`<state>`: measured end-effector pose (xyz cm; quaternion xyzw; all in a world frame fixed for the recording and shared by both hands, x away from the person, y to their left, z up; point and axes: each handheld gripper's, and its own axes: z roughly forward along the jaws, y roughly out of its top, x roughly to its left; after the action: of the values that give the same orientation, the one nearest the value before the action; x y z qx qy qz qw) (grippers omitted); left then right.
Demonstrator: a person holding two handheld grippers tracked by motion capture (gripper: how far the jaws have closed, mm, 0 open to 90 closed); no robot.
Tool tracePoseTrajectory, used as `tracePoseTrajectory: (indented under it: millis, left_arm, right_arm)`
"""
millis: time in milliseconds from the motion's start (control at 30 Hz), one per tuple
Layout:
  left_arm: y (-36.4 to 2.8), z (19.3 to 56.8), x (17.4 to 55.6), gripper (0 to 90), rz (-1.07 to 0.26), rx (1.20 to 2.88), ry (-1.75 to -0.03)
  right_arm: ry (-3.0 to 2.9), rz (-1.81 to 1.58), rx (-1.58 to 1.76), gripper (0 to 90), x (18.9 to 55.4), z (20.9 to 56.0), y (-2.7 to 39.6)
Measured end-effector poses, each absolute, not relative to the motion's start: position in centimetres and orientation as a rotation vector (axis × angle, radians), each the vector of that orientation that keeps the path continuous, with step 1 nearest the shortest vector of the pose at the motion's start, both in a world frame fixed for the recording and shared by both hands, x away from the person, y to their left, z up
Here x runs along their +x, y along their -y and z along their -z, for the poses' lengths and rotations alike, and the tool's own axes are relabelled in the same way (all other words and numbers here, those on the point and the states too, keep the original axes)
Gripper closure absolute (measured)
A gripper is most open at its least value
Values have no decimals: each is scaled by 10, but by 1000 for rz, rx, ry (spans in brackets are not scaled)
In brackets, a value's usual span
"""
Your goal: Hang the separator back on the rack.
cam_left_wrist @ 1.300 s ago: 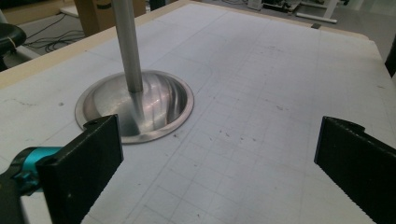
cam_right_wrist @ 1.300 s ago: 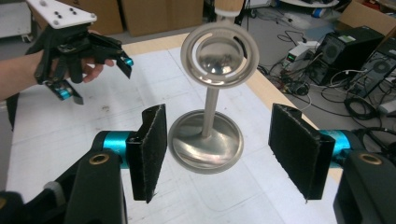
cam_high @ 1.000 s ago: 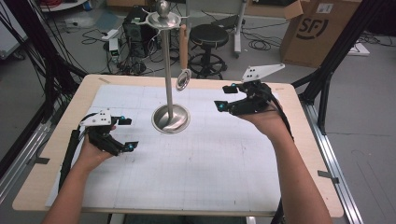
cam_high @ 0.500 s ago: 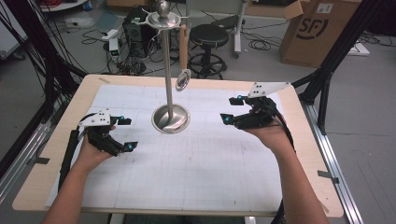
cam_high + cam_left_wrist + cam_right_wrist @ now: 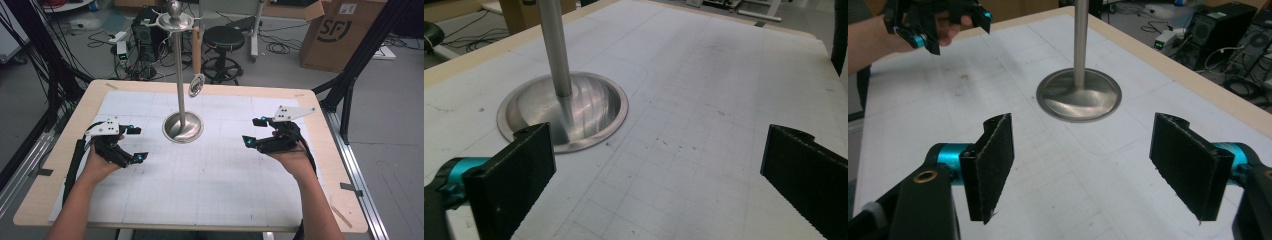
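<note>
High view first: a tall polished steel stand with a round domed base [image 5: 183, 127] is standing on the white gridded mat [image 5: 210, 185] toward the far edge of the table, a small metal ring [image 5: 196, 86] hanging beside its pole. The left gripper [image 5: 135, 143] is hovering near the left edge, the right gripper [image 5: 254, 131] near the right edge, its jaws just having been opening, nothing between them.

Left gripper view: jaws are standing wide apart and empty, the stand's base just beyond them.

Right gripper view: jaws are gaping, released, the base ahead, apart from them.

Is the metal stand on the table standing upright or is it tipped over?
Upright. The metal stand rests flat on its round base on the table, and its pole rises straight to the top disc.
</note>
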<state>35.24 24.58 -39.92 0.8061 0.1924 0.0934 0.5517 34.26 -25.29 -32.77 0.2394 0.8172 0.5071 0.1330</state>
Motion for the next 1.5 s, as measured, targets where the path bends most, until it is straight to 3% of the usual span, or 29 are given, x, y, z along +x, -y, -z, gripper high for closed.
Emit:
tracePoseTrajectory:
  millis: [500, 1500]
  left_arm:
    - [-244, 401, 353, 17, -213, 1921, -454]
    - [-243, 400, 351, 17, -212, 1923, -437]
  right_arm:
    - [-2386, -1489, 779, 214, 329, 377, 263]
    - [-2367, -1543, 860, 165, 332, 393, 269]
